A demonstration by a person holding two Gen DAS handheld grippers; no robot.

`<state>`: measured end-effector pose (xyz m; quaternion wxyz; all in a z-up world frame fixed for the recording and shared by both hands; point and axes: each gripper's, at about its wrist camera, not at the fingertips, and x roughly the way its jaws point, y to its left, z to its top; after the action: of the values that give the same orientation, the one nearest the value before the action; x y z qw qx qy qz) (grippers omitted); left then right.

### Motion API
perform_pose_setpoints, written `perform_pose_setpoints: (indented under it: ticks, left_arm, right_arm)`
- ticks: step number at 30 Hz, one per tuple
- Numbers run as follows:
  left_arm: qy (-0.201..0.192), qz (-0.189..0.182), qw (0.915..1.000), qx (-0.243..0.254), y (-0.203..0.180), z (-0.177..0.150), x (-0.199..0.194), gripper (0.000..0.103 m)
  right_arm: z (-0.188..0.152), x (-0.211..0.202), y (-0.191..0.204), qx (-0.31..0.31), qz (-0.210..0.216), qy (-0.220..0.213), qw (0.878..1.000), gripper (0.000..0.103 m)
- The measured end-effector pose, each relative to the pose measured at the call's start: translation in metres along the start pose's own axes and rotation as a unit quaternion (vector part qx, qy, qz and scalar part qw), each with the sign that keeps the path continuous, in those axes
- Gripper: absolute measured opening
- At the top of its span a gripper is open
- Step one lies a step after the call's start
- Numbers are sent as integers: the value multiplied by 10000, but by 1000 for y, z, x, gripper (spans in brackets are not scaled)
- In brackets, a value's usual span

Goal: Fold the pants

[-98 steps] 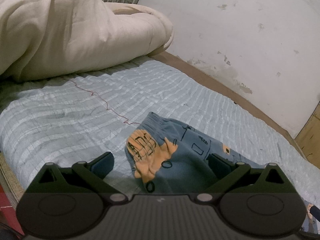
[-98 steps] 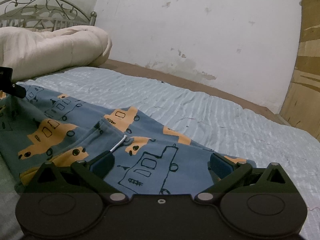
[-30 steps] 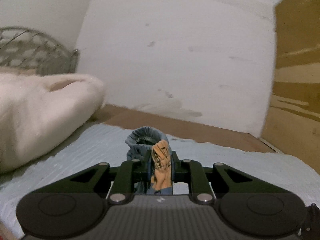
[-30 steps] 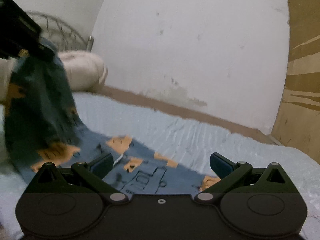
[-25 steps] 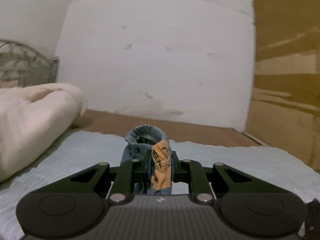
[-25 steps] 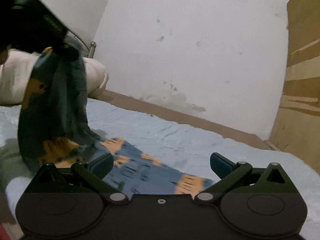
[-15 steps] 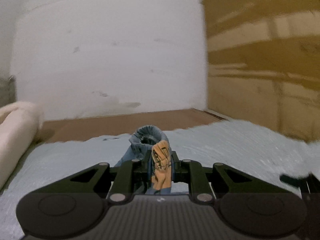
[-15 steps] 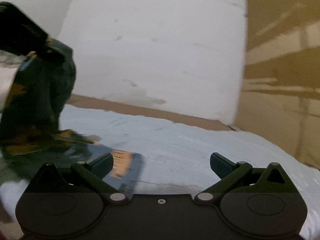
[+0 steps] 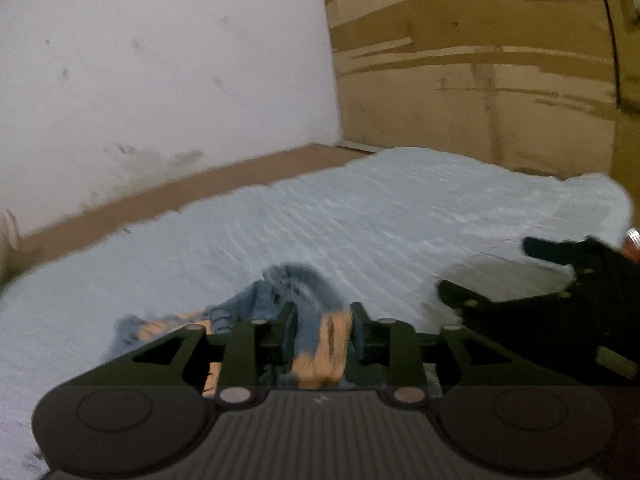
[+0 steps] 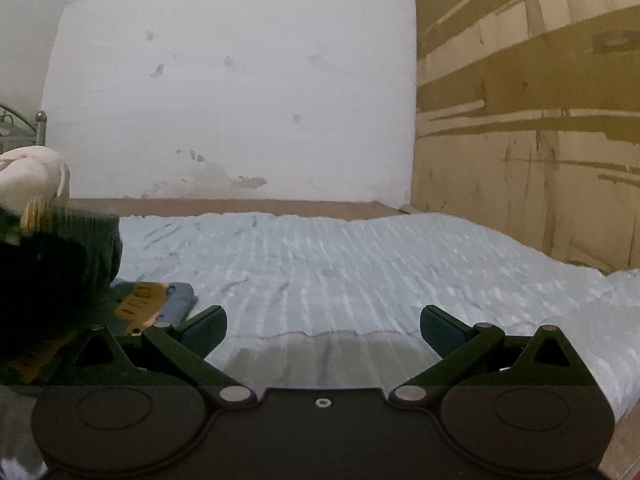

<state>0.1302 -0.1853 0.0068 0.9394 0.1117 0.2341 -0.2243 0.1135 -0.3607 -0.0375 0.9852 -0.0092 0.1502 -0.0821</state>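
Note:
The blue pants (image 9: 288, 292) with orange prints lie bunched on the light blue bedsheet (image 9: 380, 216), just ahead of my left gripper (image 9: 322, 312). A fold of the pants fills the gap between its fingers and touches both pads, while the jaws are opening. My right gripper (image 10: 322, 320) stands open over bare sheet with nothing between its fingers. The left wrist view shows the right gripper (image 9: 496, 272) to the right of the pants. In the right wrist view the pants (image 10: 160, 300) show at the left edge, under a dark green sleeve (image 10: 92, 248).
A white wall (image 9: 160, 60) and a brown bed edge (image 9: 160, 196) run along the far side. A wooden panel wall (image 9: 480, 80) stands at the right. A cream duvet (image 10: 28, 176) and a metal headboard (image 10: 40, 120) are at the far left.
My left gripper swung right and sank toward the sheet with the pants, and its fingers have spread wider. My right gripper turned right, so the pants now sit at its left edge.

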Motion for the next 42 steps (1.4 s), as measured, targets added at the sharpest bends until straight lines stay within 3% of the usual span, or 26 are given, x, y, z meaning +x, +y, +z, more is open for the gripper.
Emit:
perform_pose_setpoints:
  ticks: [1,3,7,9,13,18,21,25,30,33,38,42]
  left_arm:
    - [11,-135,9999,-105,4,1,0,40]
    - [-50,-188,9996,-202,8,0,-7,58]
    - [-176,-12,9994,-302,20,0,-24,69]
    - [-197,222,9982,-521,31,-1,-34,84]
    - [-234,665,9924,-1005,64,4,-55,90]
    - [-402,1191,9843,-1238,106,10,-79,103]
    - [-324,1457,9793,-1369,126,3,-83,102]
    - [23,1637,9676,-1921,148,-25,-67,102]
    - [182,1168,9496,-2904,172,-64,-51,102]
    - [252,934,9419,-3218,184,-78,-47,102]
    - [365,935,9437,-3152,184,-93,-40,102]
    - [340,1028,9538,-2801,170,-101,-40,102]
  right_arm:
    - [0,2,-1,21,-14,22,10000,102]
    - [-2,2,-2,52,-24,56,10000,102]
    - [-6,5,-1,27,-14,121,9999,102]
    - [-7,6,-1,12,10,128,9999,102]
    - [-8,6,0,71,148,85,9998,102]
    - [-5,-10,-6,641,834,-466,9934,102]
    - [-6,-12,-5,747,1089,-534,9898,102]
    - [-10,-9,1,771,1489,-392,9851,102]
    - [-8,-3,8,1017,2122,-61,9719,102]
    - [2,4,14,1182,2408,217,9631,102]
    - [24,22,31,1013,2746,764,9532,102]
    - [36,36,44,789,2816,923,9518,102]
